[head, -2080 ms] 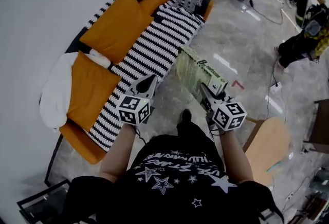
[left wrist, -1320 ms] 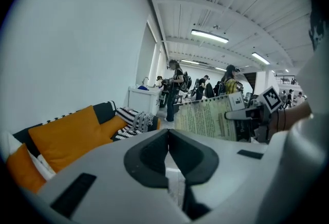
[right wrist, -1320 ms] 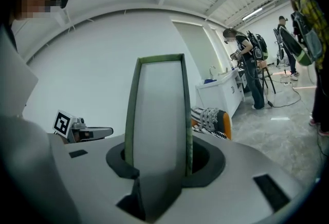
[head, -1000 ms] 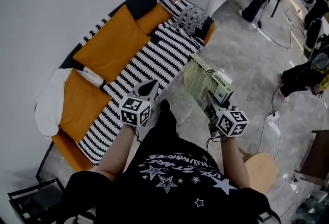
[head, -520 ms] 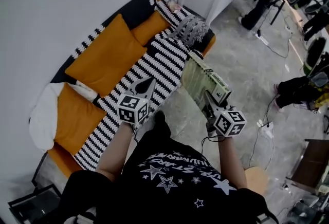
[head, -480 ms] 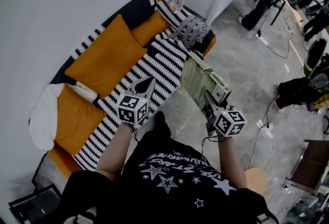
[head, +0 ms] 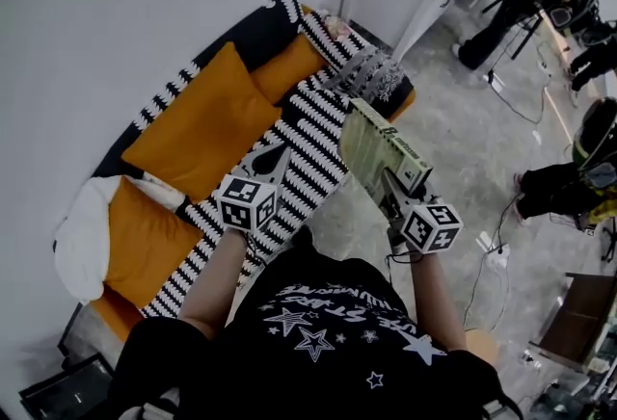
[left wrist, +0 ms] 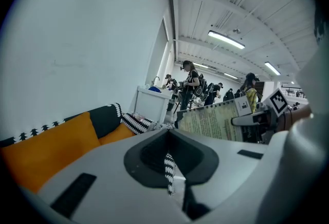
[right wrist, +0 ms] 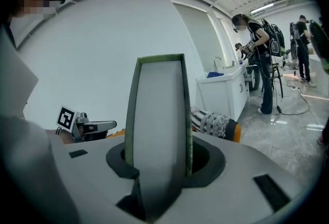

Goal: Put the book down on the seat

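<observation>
In the head view, the right gripper (head: 389, 185), right of centre, is clamped on the lower end of the book (head: 374, 150). The book is held up in the air on edge, by the front edge of the sofa's striped seat (head: 307, 134) and not resting on it. The right gripper view shows both jaws pressing on the book's sides. The left gripper (head: 276, 156), left of centre, hovers over the striped seat with its jaws together and nothing held. Orange cushions (head: 207, 115) lean at the upper left.
</observation>
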Tool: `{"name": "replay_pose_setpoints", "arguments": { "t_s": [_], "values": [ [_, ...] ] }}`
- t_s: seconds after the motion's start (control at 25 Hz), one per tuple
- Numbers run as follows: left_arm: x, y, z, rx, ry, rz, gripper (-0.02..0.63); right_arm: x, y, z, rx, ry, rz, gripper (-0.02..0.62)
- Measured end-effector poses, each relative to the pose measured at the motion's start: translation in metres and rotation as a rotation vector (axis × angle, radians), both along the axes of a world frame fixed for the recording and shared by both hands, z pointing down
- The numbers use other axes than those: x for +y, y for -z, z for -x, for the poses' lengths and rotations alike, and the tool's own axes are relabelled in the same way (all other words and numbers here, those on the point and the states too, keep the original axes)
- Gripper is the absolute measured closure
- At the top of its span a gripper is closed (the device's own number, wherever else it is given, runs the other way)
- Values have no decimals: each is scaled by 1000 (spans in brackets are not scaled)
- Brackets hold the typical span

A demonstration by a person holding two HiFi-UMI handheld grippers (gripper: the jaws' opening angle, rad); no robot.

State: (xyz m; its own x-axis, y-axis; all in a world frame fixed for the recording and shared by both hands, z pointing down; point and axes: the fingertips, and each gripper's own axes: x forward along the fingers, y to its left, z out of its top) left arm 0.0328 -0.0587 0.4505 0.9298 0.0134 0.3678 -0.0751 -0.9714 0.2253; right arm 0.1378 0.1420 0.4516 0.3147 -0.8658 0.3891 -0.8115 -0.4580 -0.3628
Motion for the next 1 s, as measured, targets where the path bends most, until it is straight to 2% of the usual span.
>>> {"name": "replay_pose_setpoints", "arguments": {
  "t_s": [0.4, 0.72, 1.0],
  "values": [
    [-37, 0, -9, 9, 57, 0, 598, -41, -5, -24, -4, 54, 20, 426],
    [-71, -3, -11, -3, 211, -6, 597, -114, -16, -60, -9, 250, 40, 426],
    [-116, -20, -44, -54, 335, 25, 597, -184, -31, -110, -28, 400, 70, 426]
  ]
}}
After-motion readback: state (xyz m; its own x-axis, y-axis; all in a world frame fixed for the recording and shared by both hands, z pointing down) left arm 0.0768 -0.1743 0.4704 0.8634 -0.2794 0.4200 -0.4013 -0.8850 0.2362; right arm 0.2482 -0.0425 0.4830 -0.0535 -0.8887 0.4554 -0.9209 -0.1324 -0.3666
